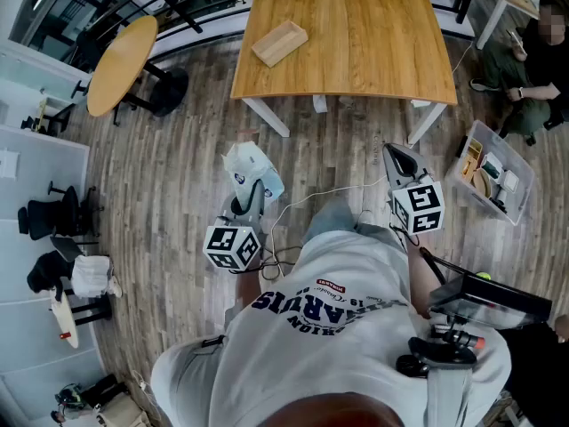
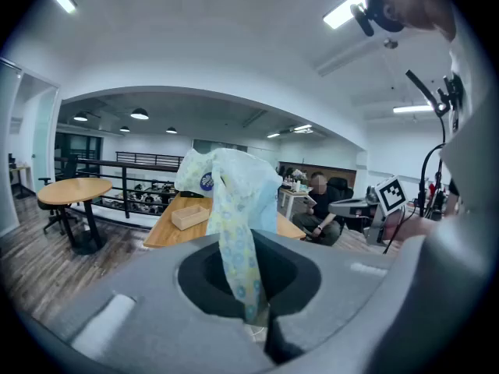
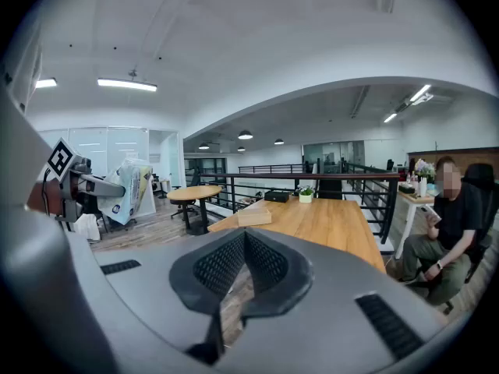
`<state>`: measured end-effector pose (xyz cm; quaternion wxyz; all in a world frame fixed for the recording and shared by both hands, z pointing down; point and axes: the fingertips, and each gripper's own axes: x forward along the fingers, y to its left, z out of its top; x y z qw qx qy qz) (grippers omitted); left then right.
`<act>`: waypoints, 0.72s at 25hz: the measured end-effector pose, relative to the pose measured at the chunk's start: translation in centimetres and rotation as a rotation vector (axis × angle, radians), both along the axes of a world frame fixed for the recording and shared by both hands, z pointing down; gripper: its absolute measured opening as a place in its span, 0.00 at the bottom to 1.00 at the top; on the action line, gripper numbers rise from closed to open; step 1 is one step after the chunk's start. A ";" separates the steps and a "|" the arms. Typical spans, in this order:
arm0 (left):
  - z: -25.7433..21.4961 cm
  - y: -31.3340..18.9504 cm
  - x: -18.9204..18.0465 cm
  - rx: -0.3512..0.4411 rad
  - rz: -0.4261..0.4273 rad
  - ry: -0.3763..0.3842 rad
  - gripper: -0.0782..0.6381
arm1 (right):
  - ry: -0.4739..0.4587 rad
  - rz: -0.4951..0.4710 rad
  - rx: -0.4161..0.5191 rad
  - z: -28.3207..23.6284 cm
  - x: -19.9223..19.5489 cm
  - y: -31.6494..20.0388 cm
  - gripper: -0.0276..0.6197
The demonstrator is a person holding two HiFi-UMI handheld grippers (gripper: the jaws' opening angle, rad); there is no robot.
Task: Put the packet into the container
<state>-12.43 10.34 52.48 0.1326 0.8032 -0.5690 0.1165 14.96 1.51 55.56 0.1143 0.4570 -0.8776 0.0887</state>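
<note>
I hold a pale, crinkled plastic packet [image 1: 252, 169] up in front of me over the wood floor; my left gripper [image 1: 252, 187] is shut on its lower end. In the left gripper view the packet [image 2: 231, 209] stands up from between the pads of the left gripper [image 2: 254, 312]. The container, a shallow wooden box [image 1: 279, 43], lies on the long wooden table [image 1: 373, 52] ahead, also visible as the box [image 2: 189, 216] and the box [image 3: 255, 215]. My right gripper [image 1: 397, 160] is level with the left; its jaws [image 3: 245, 236] are shut with nothing in them.
A round wooden table [image 1: 123, 60] stands at the left by a black railing [image 3: 312, 179]. A clear plastic crate [image 1: 492, 172] of odds and ends sits on the floor to the right. A person [image 1: 533, 69] sits at the far right. Office chairs [image 1: 53, 212] line the left wall.
</note>
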 end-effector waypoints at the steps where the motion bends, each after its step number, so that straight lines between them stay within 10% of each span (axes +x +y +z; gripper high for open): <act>1: 0.6 0.1 0.8 0.004 0.017 0.007 0.12 | 0.007 0.018 0.011 0.2 1.1 0.5 0.05; 9: -2.4 10.3 -0.4 0.078 0.176 0.028 0.12 | 0.016 0.165 0.066 -4.7 -0.6 15.8 0.05; 18: 0.0 24.6 -4.0 0.049 0.233 0.005 0.12 | 0.103 0.184 -0.145 0.5 -6.2 33.2 0.06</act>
